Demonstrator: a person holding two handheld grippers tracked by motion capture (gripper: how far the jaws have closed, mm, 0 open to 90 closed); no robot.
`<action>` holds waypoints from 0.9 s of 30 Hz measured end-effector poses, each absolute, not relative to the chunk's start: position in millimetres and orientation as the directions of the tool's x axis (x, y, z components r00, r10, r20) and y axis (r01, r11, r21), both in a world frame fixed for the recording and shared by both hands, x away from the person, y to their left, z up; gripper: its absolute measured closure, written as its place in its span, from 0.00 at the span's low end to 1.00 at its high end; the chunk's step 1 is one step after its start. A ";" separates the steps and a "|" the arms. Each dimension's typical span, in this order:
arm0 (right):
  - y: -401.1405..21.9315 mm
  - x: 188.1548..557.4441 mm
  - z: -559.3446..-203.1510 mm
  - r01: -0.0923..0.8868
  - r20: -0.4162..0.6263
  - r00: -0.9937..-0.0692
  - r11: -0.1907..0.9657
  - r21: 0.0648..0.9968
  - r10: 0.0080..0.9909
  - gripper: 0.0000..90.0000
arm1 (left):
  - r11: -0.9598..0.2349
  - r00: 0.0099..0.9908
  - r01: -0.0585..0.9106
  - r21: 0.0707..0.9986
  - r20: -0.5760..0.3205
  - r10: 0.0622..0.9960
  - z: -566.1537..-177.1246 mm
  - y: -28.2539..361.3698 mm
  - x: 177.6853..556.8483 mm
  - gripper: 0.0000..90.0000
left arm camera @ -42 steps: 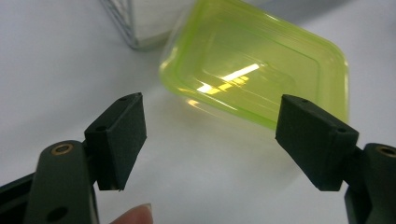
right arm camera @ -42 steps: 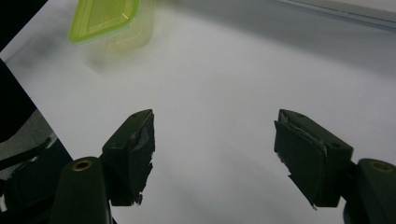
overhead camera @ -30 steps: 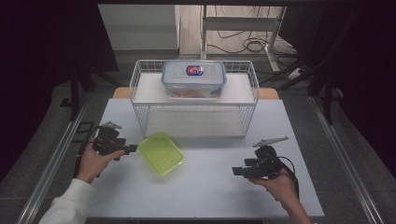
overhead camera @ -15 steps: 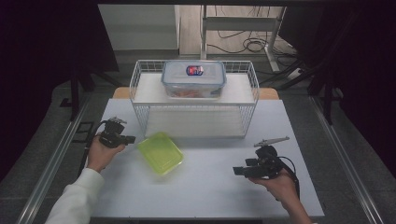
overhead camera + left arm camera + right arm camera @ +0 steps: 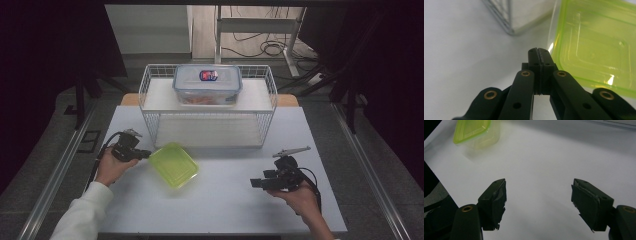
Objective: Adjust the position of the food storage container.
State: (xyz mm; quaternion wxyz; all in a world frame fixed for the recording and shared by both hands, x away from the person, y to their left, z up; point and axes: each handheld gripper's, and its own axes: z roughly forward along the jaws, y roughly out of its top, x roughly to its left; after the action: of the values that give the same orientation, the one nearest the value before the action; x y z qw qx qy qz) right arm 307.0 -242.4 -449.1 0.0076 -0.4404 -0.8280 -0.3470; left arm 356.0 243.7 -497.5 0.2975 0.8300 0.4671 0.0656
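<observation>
Since a second ago the left gripper (image 5: 142, 154) has slid in to the green lidded container's (image 5: 174, 165) near-left corner, jaws just pressed together on nothing. Nudge gently from here; right gripper (image 5: 256, 183) waits spread, wire basket (image 5: 150, 120) beyond.

left gripper (image 5: 145, 154) low at table's left, jaws pressed together, nothing between; right gripper (image 5: 256, 183) jaws wide apart

The right gripper (image 5: 539, 202) hangs wide apart over the white table (image 5: 544, 155); a somewhat blurred green-lidded container (image 5: 472, 130) sits far off.
</observation>
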 end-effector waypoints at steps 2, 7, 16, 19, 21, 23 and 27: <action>-242.0 306.3 -448.5 0.736 0.324 -0.612 0.369 0.568 0.721 0.31 | -0.404 0.571 0.729 0.552 -0.165 0.804 -495.5 238.5 351.4 1.00; -242.8 305.8 -447.1 0.737 0.326 -0.610 0.365 0.569 0.722 0.31 | -0.439 0.610 0.713 0.546 -0.176 0.772 -492.2 222.6 339.8 1.00; -242.0 304.6 -444.4 0.732 0.325 -0.615 0.367 0.574 0.718 0.31 | -0.481 0.654 0.695 0.535 -0.192 0.732 -490.5 202.7 322.5 1.00; -242.2 304.4 -444.0 0.732 0.326 -0.613 0.363 0.576 0.719 0.31 | -0.466 0.655 0.699 0.542 -0.224 0.722 -492.3 200.8 318.6 1.00; -242.5 304.4 -443.7 0.732 0.326 -0.613 0.363 0.577 0.719 0.31 | -0.470 0.658 0.696 0.542 -0.223 0.719 -493.0 198.8 316.2 1.00; -242.6 304.3 -443.4 0.732 0.326 -0.613 0.362 0.577 0.720 0.31 | -0.478 0.668 0.690 0.544 -0.225 0.709 -492.6 195.6 313.5 1.00; -242.7 304.3 -443.2 0.730 0.325 -0.615 0.364 0.578 0.719 0.31 | -0.487 0.688 0.675 0.555 -0.234 0.687 -491.3 186.8 306.0 1.00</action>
State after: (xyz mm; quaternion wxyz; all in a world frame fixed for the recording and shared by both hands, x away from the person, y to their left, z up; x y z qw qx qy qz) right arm 304.3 -242.7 -443.2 0.0083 -0.4387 -0.8257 -0.3544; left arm 306.0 186.8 -491.3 0.3174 0.8622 0.3946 0.0095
